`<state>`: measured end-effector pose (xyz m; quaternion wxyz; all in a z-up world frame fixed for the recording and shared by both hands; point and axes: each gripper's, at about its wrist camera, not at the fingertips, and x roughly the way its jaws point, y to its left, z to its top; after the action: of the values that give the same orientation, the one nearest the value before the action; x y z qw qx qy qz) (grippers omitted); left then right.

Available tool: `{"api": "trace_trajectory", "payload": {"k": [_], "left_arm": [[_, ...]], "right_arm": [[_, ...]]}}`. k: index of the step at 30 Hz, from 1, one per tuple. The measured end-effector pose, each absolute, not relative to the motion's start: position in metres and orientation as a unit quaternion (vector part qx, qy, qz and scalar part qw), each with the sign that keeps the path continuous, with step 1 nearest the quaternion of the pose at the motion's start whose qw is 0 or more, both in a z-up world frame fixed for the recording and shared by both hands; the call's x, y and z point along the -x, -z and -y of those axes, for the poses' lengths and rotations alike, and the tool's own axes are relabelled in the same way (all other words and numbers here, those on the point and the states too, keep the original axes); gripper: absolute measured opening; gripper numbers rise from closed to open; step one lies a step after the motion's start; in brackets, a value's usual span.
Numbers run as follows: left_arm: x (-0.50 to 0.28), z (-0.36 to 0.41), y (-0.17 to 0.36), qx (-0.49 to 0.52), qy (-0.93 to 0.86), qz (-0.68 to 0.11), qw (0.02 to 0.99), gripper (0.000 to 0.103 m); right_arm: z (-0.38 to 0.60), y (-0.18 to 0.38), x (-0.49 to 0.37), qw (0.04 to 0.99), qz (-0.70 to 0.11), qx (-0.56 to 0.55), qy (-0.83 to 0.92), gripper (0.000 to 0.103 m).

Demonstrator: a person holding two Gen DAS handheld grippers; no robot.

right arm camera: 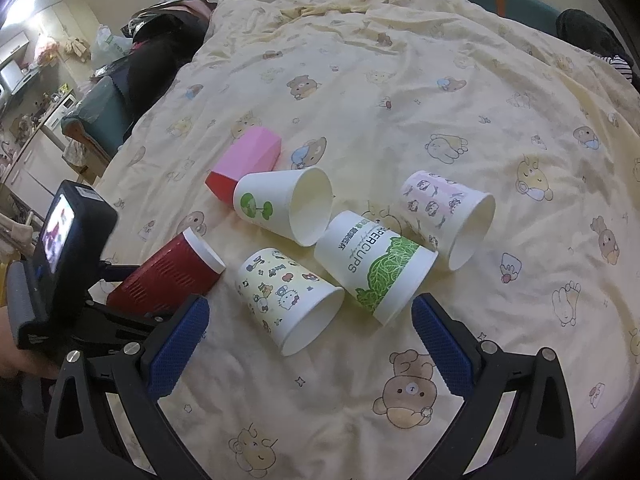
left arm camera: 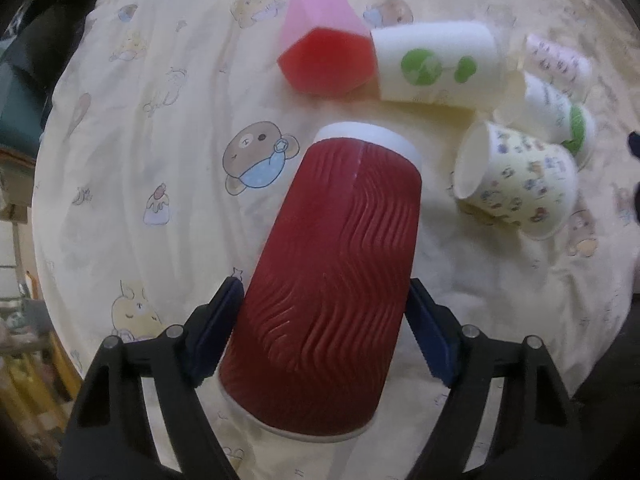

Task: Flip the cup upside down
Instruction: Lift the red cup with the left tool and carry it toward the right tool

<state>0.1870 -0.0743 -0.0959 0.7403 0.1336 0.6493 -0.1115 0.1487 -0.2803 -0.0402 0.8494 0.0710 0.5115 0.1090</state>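
A dark red ribbed paper cup (left arm camera: 332, 280) sits between the blue pads of my left gripper (left arm camera: 324, 320), which is shut on it. The cup's wide rim is toward the camera and its white base points away, tilted over the bed. In the right wrist view the same red cup (right arm camera: 168, 276) shows at the left, held by the left gripper, its base near the sheet. My right gripper (right arm camera: 310, 344) is open and empty above the sheet, just in front of a cartoon-print cup (right arm camera: 288, 296) lying on its side.
Several cups lie on their sides on the cream bear-print bedsheet (right arm camera: 480, 120): a pink cup (right arm camera: 244, 160), a white cup with green tree print (right arm camera: 280, 208), a green-leaf cup (right arm camera: 372, 264), a pale pink cup (right arm camera: 448, 216). Clutter and furniture stand beyond the bed's left edge.
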Motion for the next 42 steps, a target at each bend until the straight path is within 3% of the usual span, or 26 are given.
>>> {"api": "trace_trajectory", "payload": {"k": [11,20,34,42], "left_arm": [[-0.127,0.046,0.027,-0.015,0.121,-0.615,0.779,0.078],[-0.073,0.012,0.018,0.078,0.094,-0.585,0.802,0.078],[-0.025,0.013,0.063,0.14,0.061,-0.579,0.801,0.078],[-0.035,0.036,0.095,0.273,0.019,-0.628,0.729,0.078]], "right_arm": [[0.282,0.03,-0.134,0.852,-0.506,-0.081,-0.112,0.103],[0.274,0.017,-0.093,0.844,-0.51,-0.094,-0.133,0.103],[0.275,0.051,-0.064,0.819,-0.541,-0.136,-0.134,0.103],[0.282,0.05,-0.065,0.826,-0.535,-0.135,-0.116,0.103]]}}
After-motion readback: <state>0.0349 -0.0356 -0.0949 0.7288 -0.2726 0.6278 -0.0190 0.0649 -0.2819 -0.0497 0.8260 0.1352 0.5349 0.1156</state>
